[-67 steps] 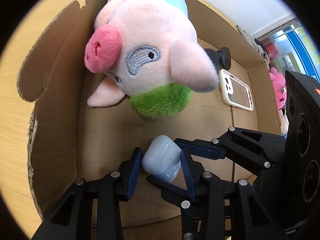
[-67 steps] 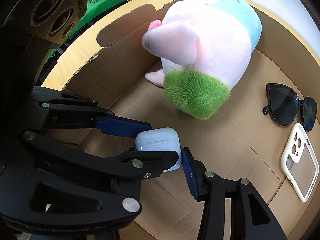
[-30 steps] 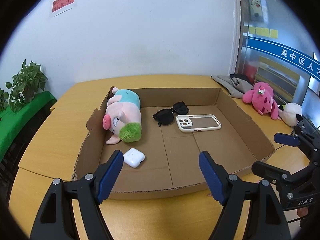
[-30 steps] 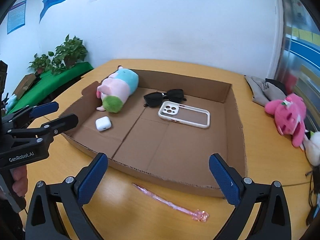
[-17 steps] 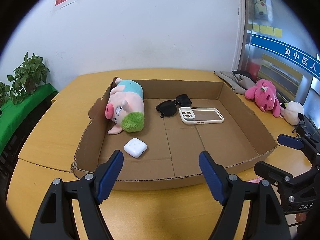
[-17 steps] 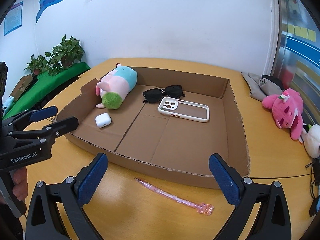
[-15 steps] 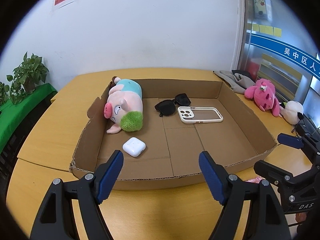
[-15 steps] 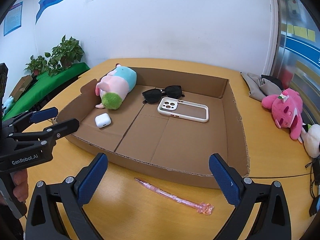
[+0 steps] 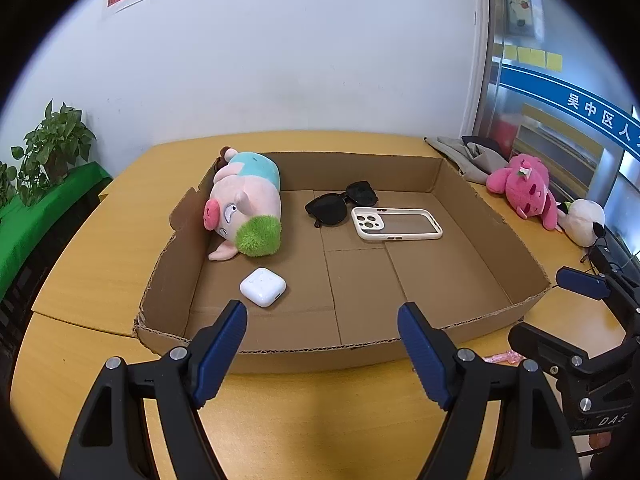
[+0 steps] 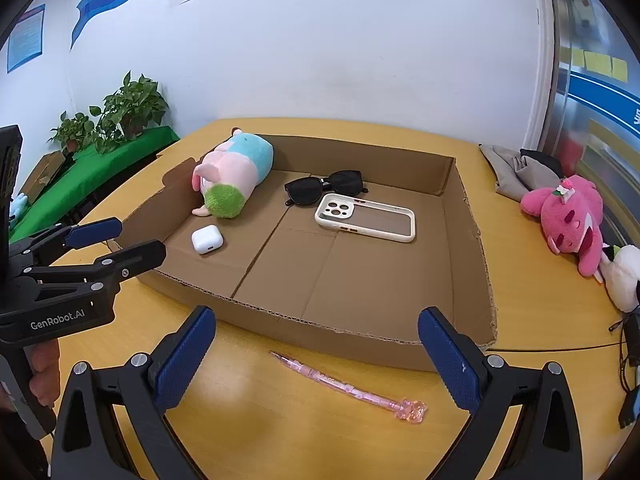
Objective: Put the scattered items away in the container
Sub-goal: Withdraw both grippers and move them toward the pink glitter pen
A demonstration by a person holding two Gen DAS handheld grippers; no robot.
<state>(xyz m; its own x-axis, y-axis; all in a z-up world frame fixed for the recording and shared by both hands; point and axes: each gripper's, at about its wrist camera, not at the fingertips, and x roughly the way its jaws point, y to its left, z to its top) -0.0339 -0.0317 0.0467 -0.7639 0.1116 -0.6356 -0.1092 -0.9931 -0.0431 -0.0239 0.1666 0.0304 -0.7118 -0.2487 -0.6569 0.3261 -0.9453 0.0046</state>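
A shallow cardboard box lies on the wooden table. Inside it are a plush pig, black sunglasses, a white phone case and a white earbuds case. A pink pen lies on the table in front of the box; its tip shows in the left wrist view. My left gripper is open and empty before the box's front wall. My right gripper is open and empty above the pen.
A pink plush and a white plush lie on the table right of the box. Grey cloth lies behind them. Potted plants stand on a green surface at the left.
The left gripper let go of the earbuds case in the box. Both grippers pulled back out of the box and opened wide. Over the last half second little has moved.
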